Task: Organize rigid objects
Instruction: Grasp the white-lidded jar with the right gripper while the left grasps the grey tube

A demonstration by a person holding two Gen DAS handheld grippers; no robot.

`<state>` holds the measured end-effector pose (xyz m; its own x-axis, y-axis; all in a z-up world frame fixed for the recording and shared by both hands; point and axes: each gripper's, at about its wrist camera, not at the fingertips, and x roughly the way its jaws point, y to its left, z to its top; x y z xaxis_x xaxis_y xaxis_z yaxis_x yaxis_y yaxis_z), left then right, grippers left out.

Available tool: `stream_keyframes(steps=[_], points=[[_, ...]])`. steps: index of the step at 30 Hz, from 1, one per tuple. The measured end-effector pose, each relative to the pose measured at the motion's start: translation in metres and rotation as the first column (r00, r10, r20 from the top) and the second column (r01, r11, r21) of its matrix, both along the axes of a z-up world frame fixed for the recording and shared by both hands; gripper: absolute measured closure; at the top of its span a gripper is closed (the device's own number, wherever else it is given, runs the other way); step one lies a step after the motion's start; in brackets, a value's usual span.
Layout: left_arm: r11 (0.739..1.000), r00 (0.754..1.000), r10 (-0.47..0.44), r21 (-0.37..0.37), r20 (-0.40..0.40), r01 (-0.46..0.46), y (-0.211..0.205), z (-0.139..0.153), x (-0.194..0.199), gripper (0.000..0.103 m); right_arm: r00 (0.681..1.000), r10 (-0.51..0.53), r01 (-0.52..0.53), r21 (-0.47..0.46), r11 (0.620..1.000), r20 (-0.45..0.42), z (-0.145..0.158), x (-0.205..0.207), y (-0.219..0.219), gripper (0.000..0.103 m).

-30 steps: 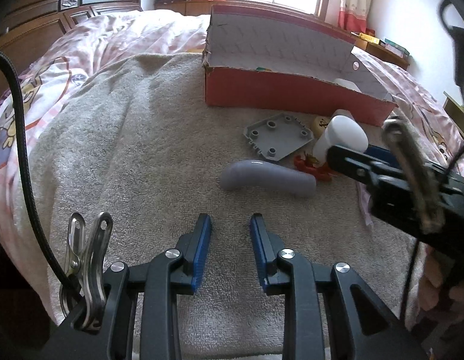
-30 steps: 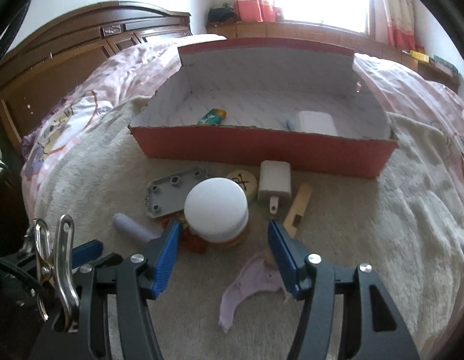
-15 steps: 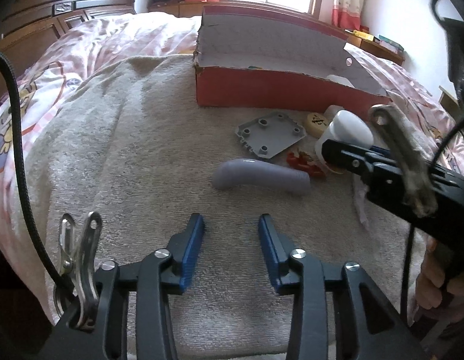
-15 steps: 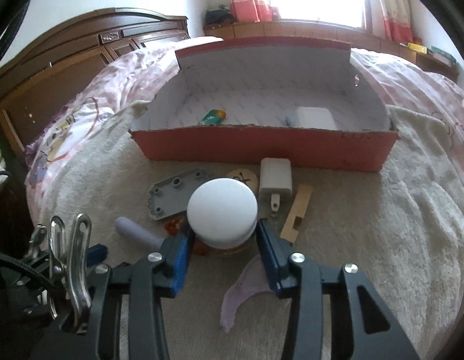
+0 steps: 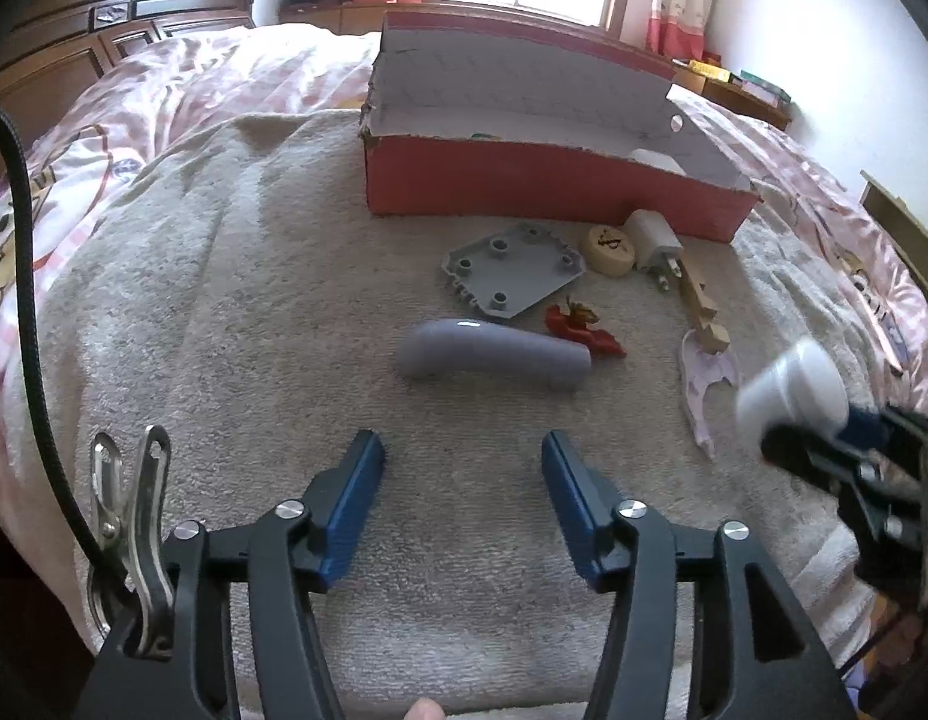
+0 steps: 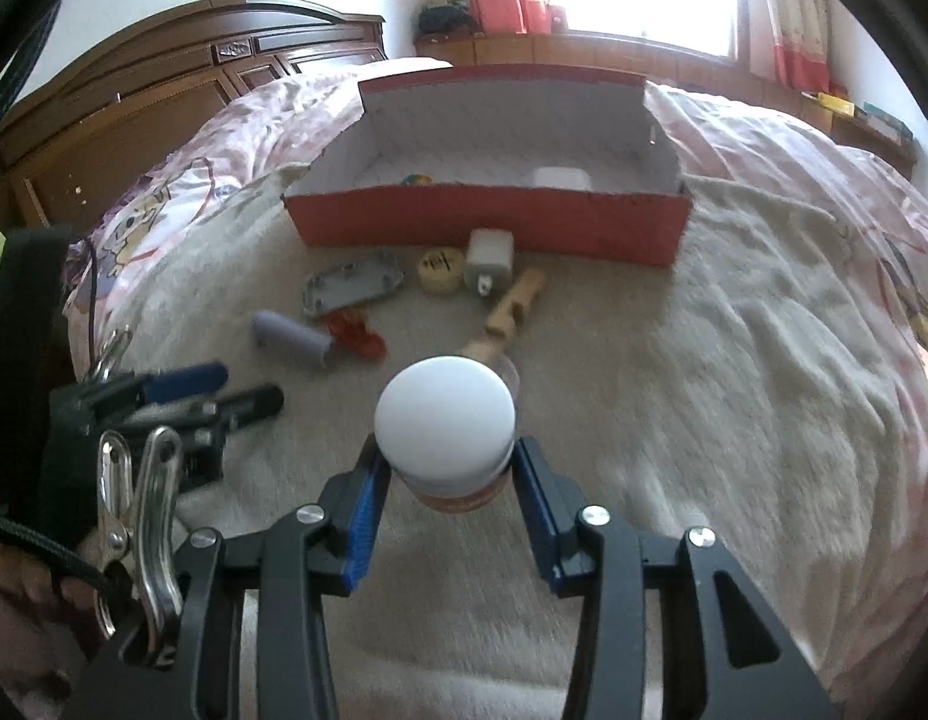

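Jar (image 6: 444, 420) now lifted, seemingly clear.

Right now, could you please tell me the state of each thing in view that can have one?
Right hand-held gripper: shut on the white-capped jar, lifted off the towel.
Left hand-held gripper: open, empty.
Red box: open, two items inside.
Purple tube: lying on its side.

Since 1 second ago my right gripper (image 6: 444, 474) has clamped onto the white-lidded jar (image 6: 444, 420) and lifted it off the towel (image 6: 673, 420), away from the red toy (image 6: 356, 333), while my left gripper (image 5: 462, 474) has spread wider.
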<state>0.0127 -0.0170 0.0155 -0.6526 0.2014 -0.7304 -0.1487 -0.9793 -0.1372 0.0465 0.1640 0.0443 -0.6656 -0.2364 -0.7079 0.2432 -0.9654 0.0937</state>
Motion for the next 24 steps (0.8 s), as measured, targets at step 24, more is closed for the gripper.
stream_keyframes(steps=[24], points=[[0.992, 0.995, -0.072, -0.113, -0.067, 0.064, 0.028, 0.006, -0.034, 0.026, 0.999, -0.032, 0.032, -0.018, 0.999, 0.021, -0.031, 0.005, 0.007, 0.058]])
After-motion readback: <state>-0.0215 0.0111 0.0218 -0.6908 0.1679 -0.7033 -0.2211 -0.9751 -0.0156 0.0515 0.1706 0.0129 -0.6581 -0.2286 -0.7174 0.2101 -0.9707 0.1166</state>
